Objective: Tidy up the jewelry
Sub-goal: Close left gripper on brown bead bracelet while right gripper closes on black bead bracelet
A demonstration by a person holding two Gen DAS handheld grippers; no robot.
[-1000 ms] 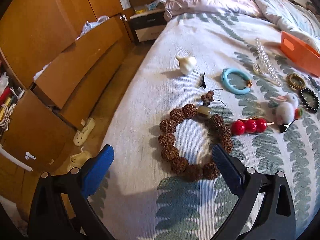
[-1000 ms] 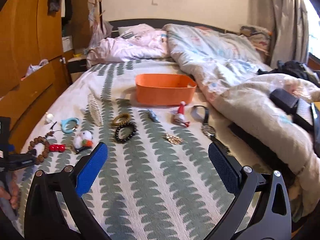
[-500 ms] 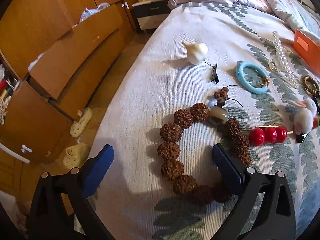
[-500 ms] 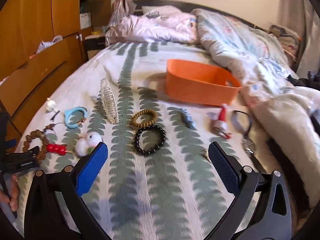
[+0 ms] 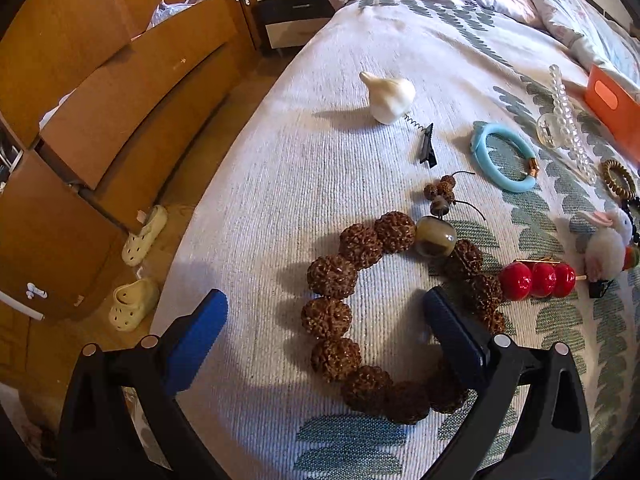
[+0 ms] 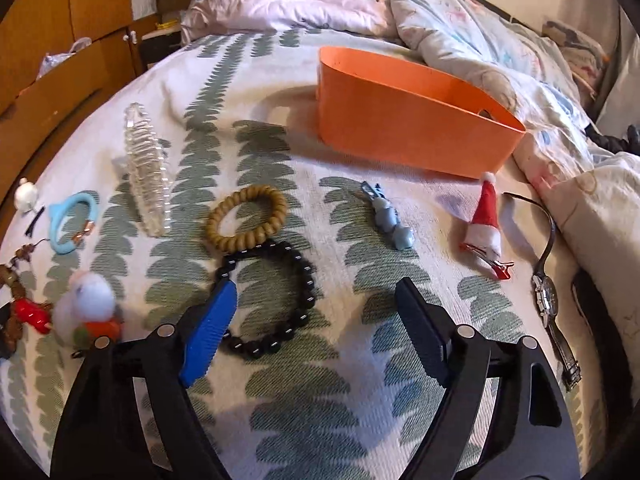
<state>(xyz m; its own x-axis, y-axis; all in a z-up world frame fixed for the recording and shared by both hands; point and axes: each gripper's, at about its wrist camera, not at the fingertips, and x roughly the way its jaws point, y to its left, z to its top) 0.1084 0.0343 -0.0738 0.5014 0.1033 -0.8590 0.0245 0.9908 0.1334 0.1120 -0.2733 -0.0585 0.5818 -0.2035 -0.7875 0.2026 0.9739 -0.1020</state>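
On the leaf-patterned bedspread lies a large brown knobbly-bead bracelet. My left gripper stands open low over it. The ring's left beads sit between the fingers, and the right finger covers its right side. A black bead bracelet lies under my right gripper, whose jaws are closing. Its left finger overlaps the ring's left edge, and the right finger stands apart from the beads. An orange basket sits further back on the bed.
Spread around are a tan coil hair tie, a clear hair claw, a blue bangle, a red bead clip, a blue clip, a santa hat clip and a watch. The bed edge drops to the floor on the left.
My right gripper came down and forward over the black bracelet and its jaws narrowed. The left gripper sank a little closer to the brown bracelet.
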